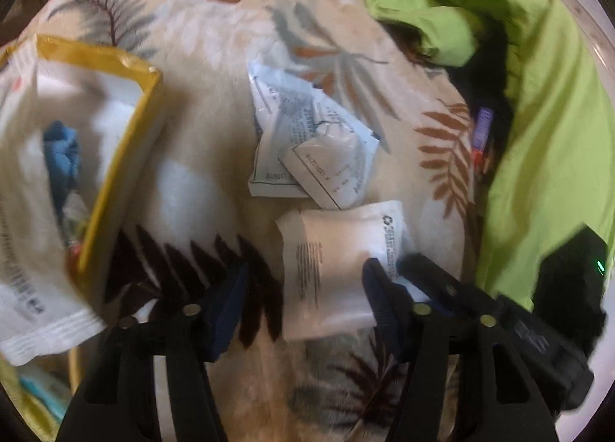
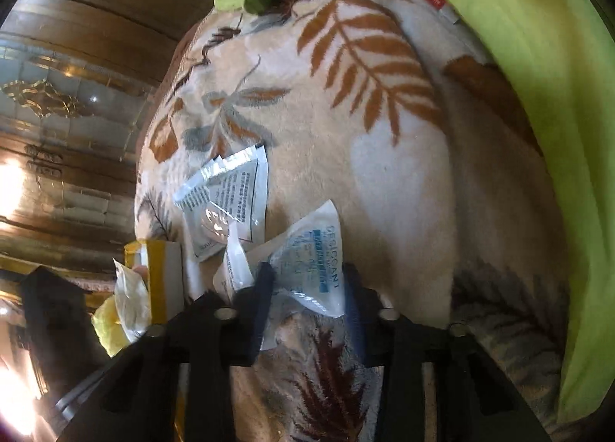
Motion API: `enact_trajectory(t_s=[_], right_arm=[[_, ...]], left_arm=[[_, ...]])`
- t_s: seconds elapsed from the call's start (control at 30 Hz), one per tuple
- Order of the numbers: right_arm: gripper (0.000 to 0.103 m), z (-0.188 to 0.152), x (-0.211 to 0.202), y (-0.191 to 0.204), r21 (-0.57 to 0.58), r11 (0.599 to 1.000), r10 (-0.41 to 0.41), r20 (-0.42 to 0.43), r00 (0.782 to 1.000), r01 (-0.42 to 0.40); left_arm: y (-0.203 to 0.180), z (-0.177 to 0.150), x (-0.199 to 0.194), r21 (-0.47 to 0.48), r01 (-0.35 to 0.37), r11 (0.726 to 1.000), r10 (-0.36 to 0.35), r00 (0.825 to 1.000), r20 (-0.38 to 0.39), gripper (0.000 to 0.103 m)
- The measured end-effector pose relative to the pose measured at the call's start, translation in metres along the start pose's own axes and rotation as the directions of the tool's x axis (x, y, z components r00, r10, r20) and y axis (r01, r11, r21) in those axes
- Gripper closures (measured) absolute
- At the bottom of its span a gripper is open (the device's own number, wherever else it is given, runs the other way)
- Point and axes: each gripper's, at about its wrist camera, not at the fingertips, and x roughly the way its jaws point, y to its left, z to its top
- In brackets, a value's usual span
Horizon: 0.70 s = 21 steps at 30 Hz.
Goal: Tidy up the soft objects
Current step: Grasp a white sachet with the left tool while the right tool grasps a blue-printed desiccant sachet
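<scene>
In the left wrist view a white soft packet (image 1: 330, 269) with black print lies on the leaf-patterned blanket (image 1: 215, 69) between the fingers of my left gripper (image 1: 303, 305). That gripper is open: its left pad stands clear of the packet, while its right pad is at the packet's right edge. Another black gripper reaches in from the right to that corner. In the right wrist view my right gripper (image 2: 307, 288) is shut on a clear desiccant packet (image 2: 311, 265) with blue print. A pile of crumpled packets (image 1: 307, 142) (image 2: 226, 203) lies just beyond.
A yellow-edged white bag (image 1: 115, 157) (image 2: 157, 272) stands open on the left, with blue items inside. A lime-green cloth (image 1: 557, 134) (image 2: 538, 76) bunches along the blanket's right side. Wooden furniture (image 2: 88, 19) rises past the blanket's far edge.
</scene>
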Motion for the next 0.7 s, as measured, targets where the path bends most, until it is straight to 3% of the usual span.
enact_trajectory(t_s=[0.07, 0.1, 0.17, 0.2, 0.23, 0.3, 0.43, 0.53, 0.6, 0.67, 0.7], right_arm=[[0.074, -0.003, -0.005, 0.002, -0.016, 1.0, -0.002, 0.006, 1.0, 0.003], [0.075, -0.005, -0.009, 0.002, -0.022, 1.0, -0.001, 0.012, 1.0, 0.002], [0.09, -0.011, -0.018, 0.004, -0.047, 0.999, -0.008, 0.025, 1.0, 0.009], [0.09, -0.014, -0.022, 0.003, -0.05, 0.999, -0.013, 0.03, 0.999, 0.014], [0.09, -0.016, -0.026, 0.001, -0.049, 0.999, -0.014, 0.036, 0.999, 0.016], [0.097, -0.023, -0.031, -0.001, -0.064, 0.998, -0.017, 0.042, 0.999, 0.019], [0.1, -0.03, -0.043, -0.009, -0.066, 0.998, 0.0, 0.063, 0.998, 0.005], [0.1, -0.037, -0.055, -0.011, -0.073, 0.997, 0.027, 0.082, 0.996, -0.021], [0.1, -0.041, -0.062, -0.007, -0.104, 0.995, 0.013, 0.095, 0.995, -0.003], [0.098, -0.042, -0.061, -0.009, -0.107, 0.994, 0.027, 0.086, 0.996, -0.018], [0.098, -0.042, -0.06, -0.013, -0.089, 0.995, 0.041, 0.08, 0.996, -0.034]], left_arm=[[-0.002, -0.001, -0.001, -0.01, 0.024, 1.0, -0.024, 1.0, 0.014, 0.059], [-0.006, -0.002, 0.002, -0.01, 0.038, 0.999, -0.038, 0.999, -0.013, 0.077], [-0.01, -0.006, 0.003, -0.008, 0.031, 0.999, -0.031, 0.999, -0.017, 0.086], [-0.013, -0.008, 0.005, 0.009, 0.018, 1.0, -0.018, 1.0, -0.015, 0.099], [-0.014, -0.014, 0.009, 0.021, -0.004, 1.0, 0.005, 1.0, -0.026, 0.102], [-0.01, -0.022, 0.012, 0.018, 0.012, 1.0, -0.012, 0.999, -0.031, 0.102], [0.001, -0.043, -0.008, 0.026, 0.052, 0.998, -0.052, 0.999, -0.01, 0.103], [0.012, -0.064, -0.035, 0.074, 0.045, 0.996, -0.048, 0.998, 0.033, 0.103], [0.018, -0.074, -0.04, 0.108, 0.006, 0.994, -0.009, 0.999, 0.031, 0.101], [0.023, -0.081, -0.037, 0.119, -0.04, 0.992, 0.038, 0.999, 0.015, 0.078], [0.024, -0.086, -0.037, 0.131, -0.037, 0.991, 0.036, 0.999, 0.012, 0.051]])
